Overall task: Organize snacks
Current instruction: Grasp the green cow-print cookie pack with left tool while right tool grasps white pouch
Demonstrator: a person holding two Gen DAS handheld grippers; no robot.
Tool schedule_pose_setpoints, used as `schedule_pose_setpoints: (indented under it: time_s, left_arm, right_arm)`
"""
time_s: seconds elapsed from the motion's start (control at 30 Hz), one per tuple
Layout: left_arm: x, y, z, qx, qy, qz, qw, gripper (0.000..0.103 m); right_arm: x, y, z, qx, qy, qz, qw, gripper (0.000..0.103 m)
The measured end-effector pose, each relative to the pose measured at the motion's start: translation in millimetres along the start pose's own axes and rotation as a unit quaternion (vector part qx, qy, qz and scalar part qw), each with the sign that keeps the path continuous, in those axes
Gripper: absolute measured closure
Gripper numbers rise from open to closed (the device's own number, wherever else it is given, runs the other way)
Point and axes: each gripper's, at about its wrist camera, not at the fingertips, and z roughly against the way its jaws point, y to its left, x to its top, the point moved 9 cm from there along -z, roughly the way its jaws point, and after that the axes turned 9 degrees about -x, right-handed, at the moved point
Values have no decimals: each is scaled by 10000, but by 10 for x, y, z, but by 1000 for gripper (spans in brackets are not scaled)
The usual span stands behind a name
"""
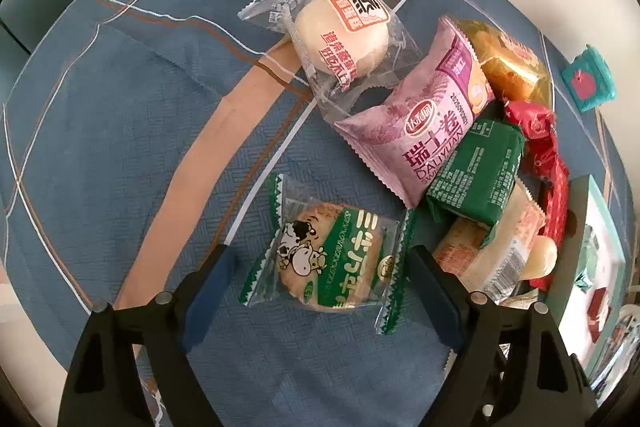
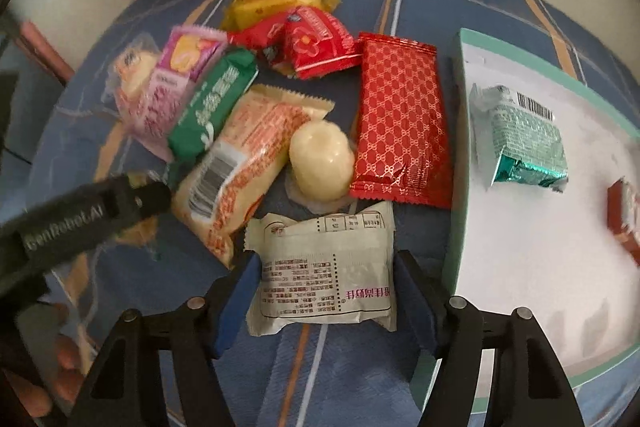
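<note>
Left wrist view: the left gripper (image 1: 320, 267) points down over a green-and-clear cookie packet (image 1: 328, 259) at lower centre. Its jaws are spread either side, pads not visibly pressing, likely lined up to pick it.

Right wrist view: the right gripper (image 2: 324, 281) pinches a beige packet (image 2: 320, 269) at lower centre, beside the white tray (image 2: 458, 147) at right, probably its destination. Other snacks lie heaped on the blue tablecloth (image 2: 340, 367).

A round table under a blue cloth (image 1: 120, 131) carries a heap of snack packets ahead of the tools. A cow-print biscuit packet (image 1: 328, 259) lies between the left tool's fingers, a white packet (image 2: 324, 267) between the right's, a shallow box (image 2: 520, 267) just beside it.
</note>
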Motion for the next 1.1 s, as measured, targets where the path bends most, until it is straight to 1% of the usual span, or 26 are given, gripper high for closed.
schedule_pose_setpoints:
  time_s: [0.13,0.37,0.4,0.47,0.57,0.67,0.9,1.1]
  left_arm:
    - [-10,-71,-36,46,-1,-94,9999,17]
    - [-19,-85,-85,202,28,-250,9995,17]
    - [-29,-93,-79,220,25,-263,9994,18]
    - [-35,-125,-70,249,11,-294,9993,24]
    - [-29,-149,-63,217,-15,-292,9993,29]
    - [-9,-111,-12,158,-56,-228,9996,36]
    - [10,-91,25,15,-106,-63,9999,41]
    - [76,-30,84,-186,-174,64,9997,44]
  right_arm:
    - [-9,34,-17,-113,-31,57,9999,32]
    - [-65,132,-37,-208,-14,219,9995,31]
    - [-62,135,-49,-208,-16,232,9995,31]
    - [-49,145,-47,-206,-20,238,9995,32]
    - [-63,162,-64,-180,-9,208,9996,33]
    - [-61,82,-20,-110,5,148,9998,40]
    - [-55,-35,12,26,67,-105,9999,47]
    - [-68,-25,7,99,102,-197,9997,49]
